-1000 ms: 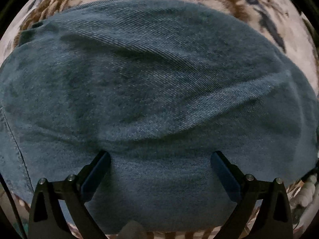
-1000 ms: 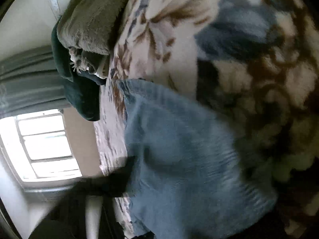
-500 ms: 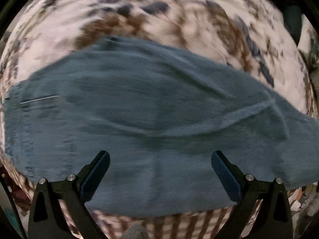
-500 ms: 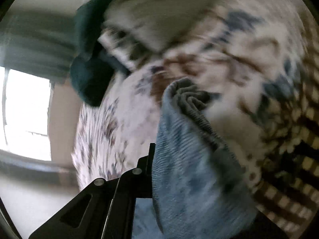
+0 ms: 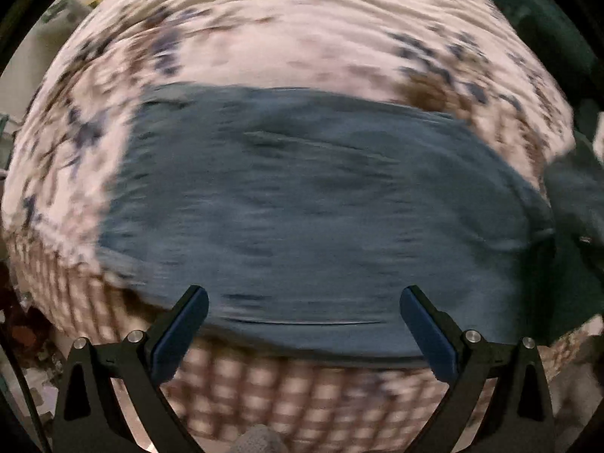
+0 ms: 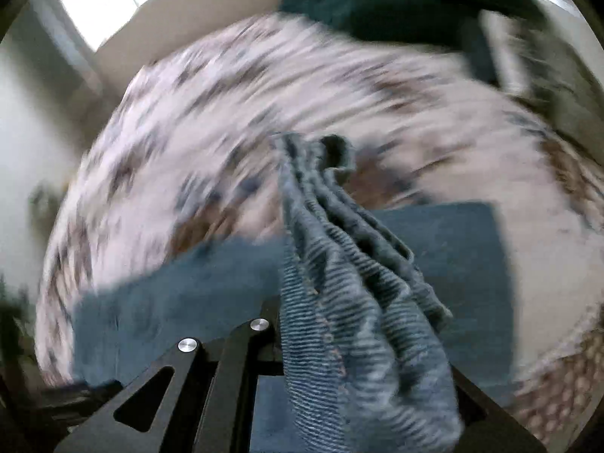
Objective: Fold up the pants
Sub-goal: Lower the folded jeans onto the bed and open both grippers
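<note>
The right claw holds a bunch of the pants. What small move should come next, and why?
Probably carry the right claw across and lay its bunch over the flat part of the pants. It is shut on gathered denim lifted above the blanket, while the rest lies spread flat. The left claw is open and grips nothing, so it could steady the near edge.

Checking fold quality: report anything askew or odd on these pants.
The pants lie flat on the patterned blanket, but one end is bunched into crumpled pleats in the right tool. The left tool is open, holding nothing.
</note>
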Action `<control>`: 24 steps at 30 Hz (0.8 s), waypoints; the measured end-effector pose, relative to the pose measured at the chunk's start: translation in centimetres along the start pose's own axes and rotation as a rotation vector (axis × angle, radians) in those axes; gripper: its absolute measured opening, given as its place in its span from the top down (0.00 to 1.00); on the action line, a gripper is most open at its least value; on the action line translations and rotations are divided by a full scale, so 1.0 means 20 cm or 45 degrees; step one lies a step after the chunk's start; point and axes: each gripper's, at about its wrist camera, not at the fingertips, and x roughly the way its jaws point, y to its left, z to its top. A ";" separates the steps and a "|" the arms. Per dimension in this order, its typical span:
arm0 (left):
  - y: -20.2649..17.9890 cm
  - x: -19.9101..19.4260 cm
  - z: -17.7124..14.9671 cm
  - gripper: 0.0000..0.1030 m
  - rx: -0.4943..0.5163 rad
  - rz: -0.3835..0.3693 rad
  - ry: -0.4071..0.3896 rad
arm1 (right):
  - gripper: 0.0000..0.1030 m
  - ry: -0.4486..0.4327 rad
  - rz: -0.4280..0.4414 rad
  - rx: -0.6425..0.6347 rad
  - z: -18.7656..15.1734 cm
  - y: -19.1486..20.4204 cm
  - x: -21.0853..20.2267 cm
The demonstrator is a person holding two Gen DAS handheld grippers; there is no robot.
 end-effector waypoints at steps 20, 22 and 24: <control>-0.18 0.21 0.23 0.00 -0.013 -0.425 0.159 | 0.21 0.460 0.150 0.181 -0.20 -0.22 -0.01; -0.30 0.33 0.23 0.00 0.040 -0.384 0.274 | 0.21 0.460 0.084 0.281 -0.17 -0.40 0.01; -0.38 0.36 0.22 0.08 0.133 -0.280 0.250 | 0.21 0.455 0.062 0.375 -0.15 -0.55 0.00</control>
